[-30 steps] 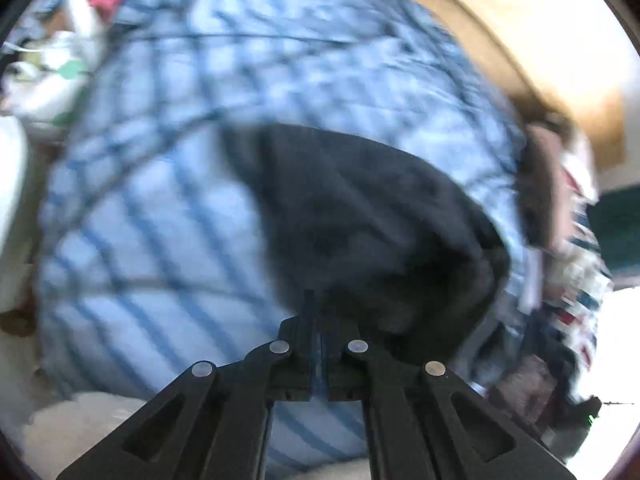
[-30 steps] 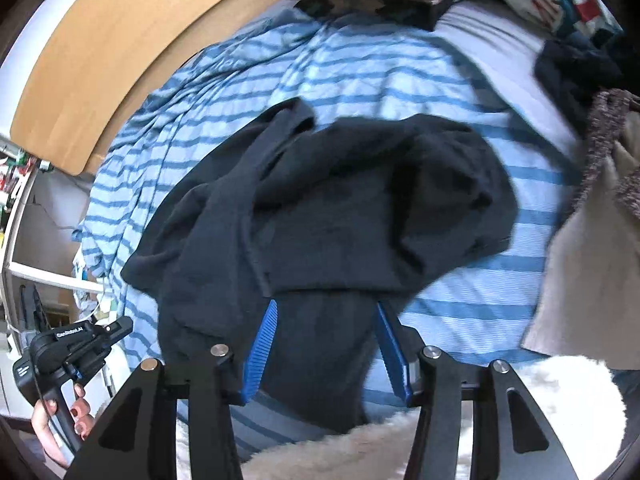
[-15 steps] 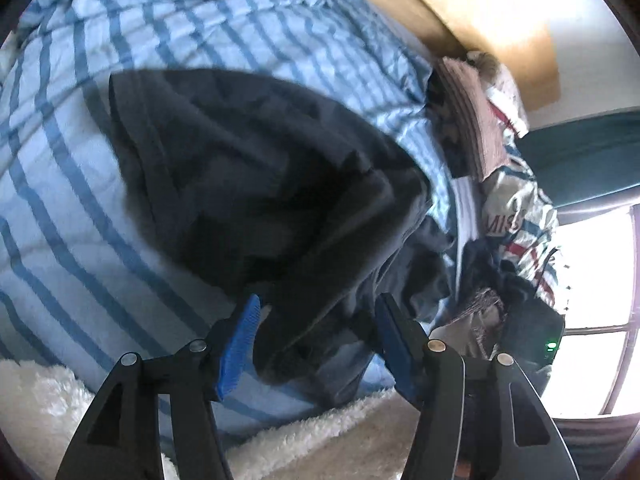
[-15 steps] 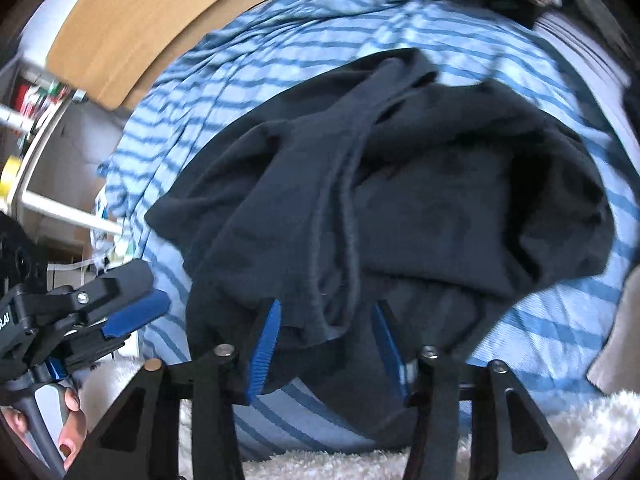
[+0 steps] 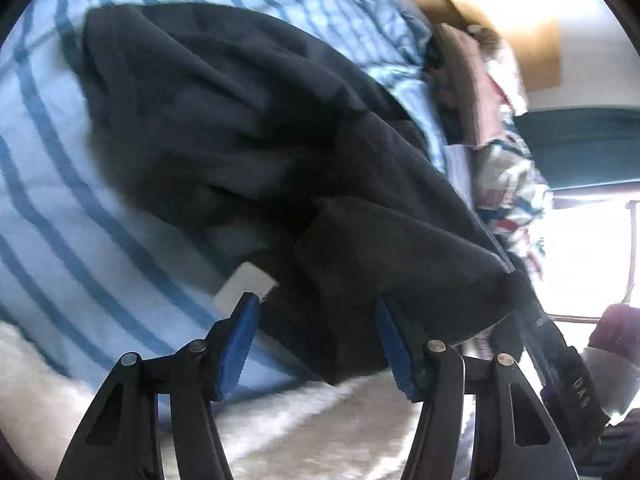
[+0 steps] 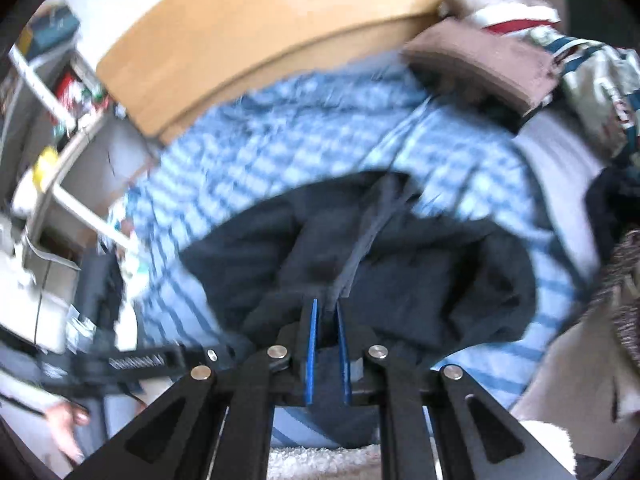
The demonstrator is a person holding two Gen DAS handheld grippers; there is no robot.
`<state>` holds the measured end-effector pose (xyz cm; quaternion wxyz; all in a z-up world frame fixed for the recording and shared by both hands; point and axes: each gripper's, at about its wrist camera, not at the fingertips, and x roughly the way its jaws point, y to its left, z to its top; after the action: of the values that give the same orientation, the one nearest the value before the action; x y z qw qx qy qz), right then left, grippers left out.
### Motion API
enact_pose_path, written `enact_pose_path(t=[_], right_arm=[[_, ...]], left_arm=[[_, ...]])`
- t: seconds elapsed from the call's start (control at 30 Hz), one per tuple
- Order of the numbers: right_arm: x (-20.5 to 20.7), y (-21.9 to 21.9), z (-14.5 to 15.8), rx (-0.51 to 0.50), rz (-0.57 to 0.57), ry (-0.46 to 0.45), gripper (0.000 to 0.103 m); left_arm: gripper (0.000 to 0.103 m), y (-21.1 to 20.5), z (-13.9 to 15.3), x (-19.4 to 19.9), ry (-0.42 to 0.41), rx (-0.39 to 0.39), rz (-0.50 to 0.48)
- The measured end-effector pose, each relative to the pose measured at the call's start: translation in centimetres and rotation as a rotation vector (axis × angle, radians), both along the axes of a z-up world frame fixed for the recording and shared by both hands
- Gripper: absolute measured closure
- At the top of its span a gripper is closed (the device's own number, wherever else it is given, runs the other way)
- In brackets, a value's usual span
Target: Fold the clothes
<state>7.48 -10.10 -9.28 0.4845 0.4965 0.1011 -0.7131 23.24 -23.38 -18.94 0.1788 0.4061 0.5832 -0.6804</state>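
A dark navy garment (image 5: pixel 280 140) lies crumpled on the blue-striped bedsheet (image 5: pixel 60 200). A white label (image 5: pixel 244 284) shows at its near edge. My left gripper (image 5: pixel 318 344) is open, and a thick fold of the garment hangs between its blue pads without being pressed. In the right wrist view, the jaws of my right gripper (image 6: pixel 326 350) are closing. Their pads stand almost together on a raised ridge of the same garment (image 6: pixel 420 272), which is pulled up off the sheet (image 6: pixel 280 152).
White fleece blanket (image 5: pixel 300 420) along the near edge of the bed. A brown striped folded cloth (image 6: pixel 480 64) and patterned clothes (image 6: pixel 592 80) lie at the far right. The wooden headboard (image 6: pixel 280 20) is behind. Cluttered shelves (image 6: pixel 52 92) and a person's hand (image 6: pixel 68 420) are on the left.
My left gripper went from shut to open and moved to the garment's near edge. My right gripper closed on a fold and rose, lifting the cloth.
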Motion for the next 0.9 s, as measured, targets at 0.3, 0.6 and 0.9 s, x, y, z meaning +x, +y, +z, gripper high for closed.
enact_pose_path(t=[0.3, 0.6, 0.9], right_arm=[[0.4, 0.7, 5.8, -0.012, -0.059, 0.205, 0.092], [0.3, 0.4, 5.0, -0.024, -0.087, 0.161, 0.092], [-1.7, 2.3, 3.7, 0.025, -0.18, 0.163, 0.092]], left_arm=[[0.042, 3.2, 3.6, -2.3, 0.039, -0.161, -0.195], [0.042, 6.3, 4.1, -6.3, -0.002, -0.366, -0.377], [0.103, 3.0, 0.8, -8.9, -0.215, -0.377, -0.255]])
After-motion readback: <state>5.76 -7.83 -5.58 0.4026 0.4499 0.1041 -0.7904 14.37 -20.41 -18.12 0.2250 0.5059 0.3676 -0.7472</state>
